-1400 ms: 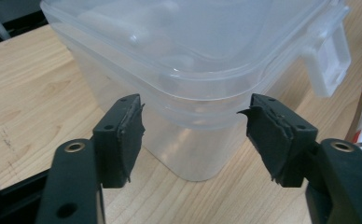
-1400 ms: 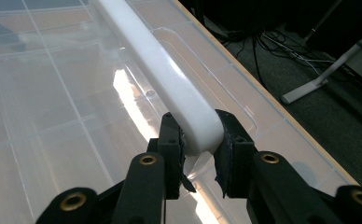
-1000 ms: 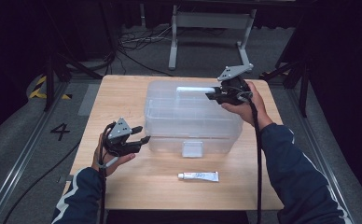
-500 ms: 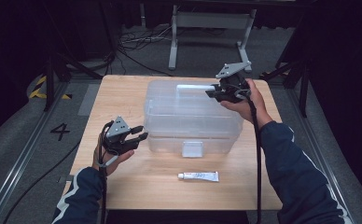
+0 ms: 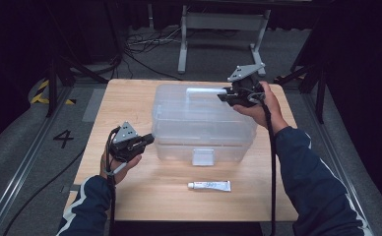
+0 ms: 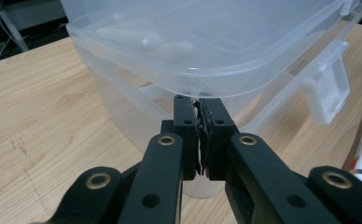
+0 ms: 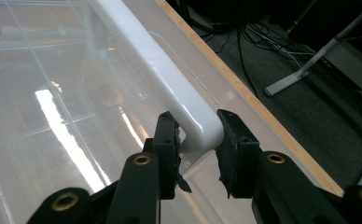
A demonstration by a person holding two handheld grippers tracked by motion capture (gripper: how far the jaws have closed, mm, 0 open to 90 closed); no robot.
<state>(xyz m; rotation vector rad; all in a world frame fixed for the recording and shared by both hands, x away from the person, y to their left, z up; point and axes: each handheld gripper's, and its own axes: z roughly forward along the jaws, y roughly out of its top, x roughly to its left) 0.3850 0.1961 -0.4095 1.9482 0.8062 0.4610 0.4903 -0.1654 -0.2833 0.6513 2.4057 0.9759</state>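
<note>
Clear lidded box (image 5: pixel 204 123) sits mid-counter (image 5: pixel 130 98), front latch (image 5: pixel 202 156) facing me, tube (image 5: pixel 209 186) lying on the counter in front of it. Right gripper (image 7: pixel 195 140): jaws pinching the end of the white handle (image 7: pixel 160 65) on the lid, pads on both sides of it. Left gripper (image 6: pixel 200 135): jaws have just been closing and are now pressed together with nothing between them, tips right under the lid rim (image 6: pixel 193 79) at the box's left corner. My read: I'm steadying by the handle and prying the rim. To do it well: keep the right grip square on the handle, no twisting; push the closed left tips up under the rim slowly. Latch may need releasing first, so don't force it.
</note>
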